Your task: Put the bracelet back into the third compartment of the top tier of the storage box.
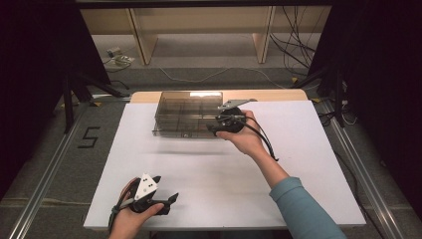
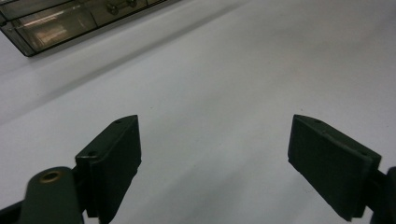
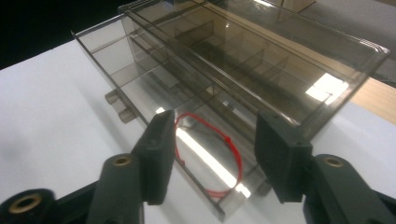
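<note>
Hovering released, right claw (image 3: 210,154) straddling the red loop (image 3: 208,156) lying in the box (image 1: 186,113)'s near corner compartment, directly below; left claw (image 2: 215,158) resting released, well apart from the box.

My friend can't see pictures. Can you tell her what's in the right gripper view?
A red string loop lies in a compartment of a clear smoky plastic organizer box, seen between the right gripper's two open black jaws. The box sits on a white table.
</note>
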Demonstrator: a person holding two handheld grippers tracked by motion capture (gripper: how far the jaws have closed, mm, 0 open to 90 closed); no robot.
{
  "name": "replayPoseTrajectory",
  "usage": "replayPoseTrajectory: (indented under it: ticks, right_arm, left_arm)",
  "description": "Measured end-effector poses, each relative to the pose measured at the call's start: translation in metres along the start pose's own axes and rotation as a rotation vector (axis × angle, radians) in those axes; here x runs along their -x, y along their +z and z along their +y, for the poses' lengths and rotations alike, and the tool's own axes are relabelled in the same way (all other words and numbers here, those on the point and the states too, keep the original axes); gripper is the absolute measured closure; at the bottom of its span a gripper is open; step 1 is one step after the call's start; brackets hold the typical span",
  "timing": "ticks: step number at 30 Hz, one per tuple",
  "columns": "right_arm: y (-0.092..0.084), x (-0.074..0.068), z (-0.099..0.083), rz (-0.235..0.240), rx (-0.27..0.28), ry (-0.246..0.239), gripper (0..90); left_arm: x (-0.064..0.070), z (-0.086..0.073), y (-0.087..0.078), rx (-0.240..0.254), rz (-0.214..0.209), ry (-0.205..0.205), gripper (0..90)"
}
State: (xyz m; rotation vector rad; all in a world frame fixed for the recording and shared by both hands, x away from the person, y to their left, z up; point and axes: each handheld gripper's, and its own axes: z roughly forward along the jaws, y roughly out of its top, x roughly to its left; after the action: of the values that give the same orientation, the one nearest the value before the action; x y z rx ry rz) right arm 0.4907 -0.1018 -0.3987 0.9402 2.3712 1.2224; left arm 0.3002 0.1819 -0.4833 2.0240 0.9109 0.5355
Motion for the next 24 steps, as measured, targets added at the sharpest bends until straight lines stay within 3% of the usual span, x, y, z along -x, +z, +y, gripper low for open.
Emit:
replayPoseTrajectory:
  ticks: [7, 17, 24]
  right_arm:
    - [-0.018, 0.004, -0.008, -0.004, -0.033, 0.054, 28.3]
    - [-0.042, 0.008, -0.027, -0.007, -0.024, 0.075, 19.9]
    - [-0.058, 0.013, -0.045, -0.011, -0.009, 0.101, 19.0]
  left_arm:
    - [-0.001, -0.001, 0.001, -0.004, 0.001, -0.007, 17.3]
    - [0.000, -0.001, 0.001, -0.005, 0.001, -0.009, 17.2]
    - [0.000, -0.002, 0.001, -0.004, 0.002, -0.011, 17.2]
